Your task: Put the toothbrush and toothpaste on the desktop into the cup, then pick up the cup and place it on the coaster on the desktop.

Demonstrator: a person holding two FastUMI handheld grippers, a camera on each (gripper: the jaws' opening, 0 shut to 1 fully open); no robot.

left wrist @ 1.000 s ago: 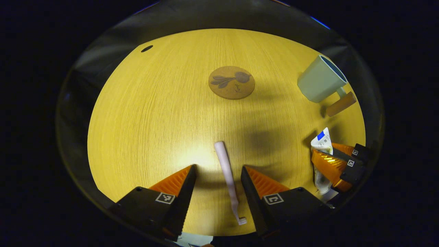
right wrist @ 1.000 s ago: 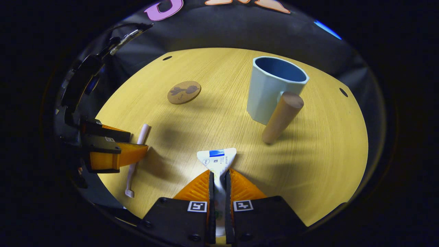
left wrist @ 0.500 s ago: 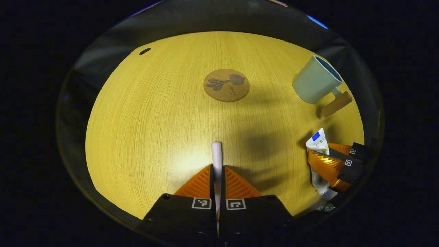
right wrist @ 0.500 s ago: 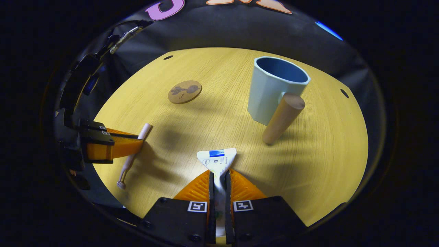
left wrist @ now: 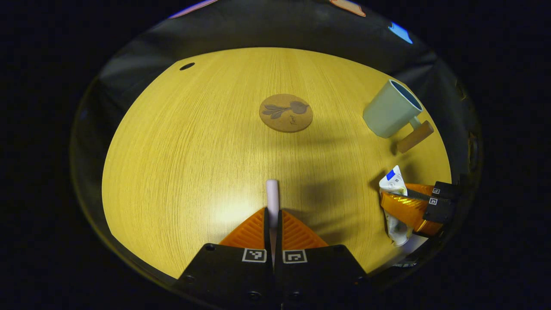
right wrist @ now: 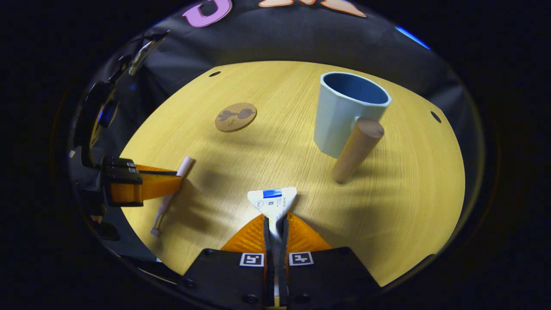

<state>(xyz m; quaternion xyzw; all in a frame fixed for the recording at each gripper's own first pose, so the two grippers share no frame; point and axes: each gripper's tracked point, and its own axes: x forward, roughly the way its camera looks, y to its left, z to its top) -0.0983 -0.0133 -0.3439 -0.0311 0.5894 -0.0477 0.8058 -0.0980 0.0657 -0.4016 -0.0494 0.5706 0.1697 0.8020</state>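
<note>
Left gripper view: left tongs (left wrist: 273, 214) still clamped on toothbrush (left wrist: 272, 196), right tongs (right wrist: 275, 221) on toothpaste (right wrist: 273, 200), unmoved.

Setting: recording booth, staged as a home washroom corner. My surroundings: black cloth wall (right wrist: 301, 34) behind; round yellow wood-grain counter (left wrist: 193, 150) with drilled holes; round cork coaster (left wrist: 286, 113); pale blue wooden-handled cup (right wrist: 344, 113).

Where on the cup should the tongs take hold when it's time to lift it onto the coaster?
Likely the wooden handle: a thick straight peg slanting off the near side of the cup, free all round. Bring the tongs in from that side, closing across the peg. The cup body looks wide for the jaws, and its open mouth must stay clear for the toothbrush and toothpaste.
</note>
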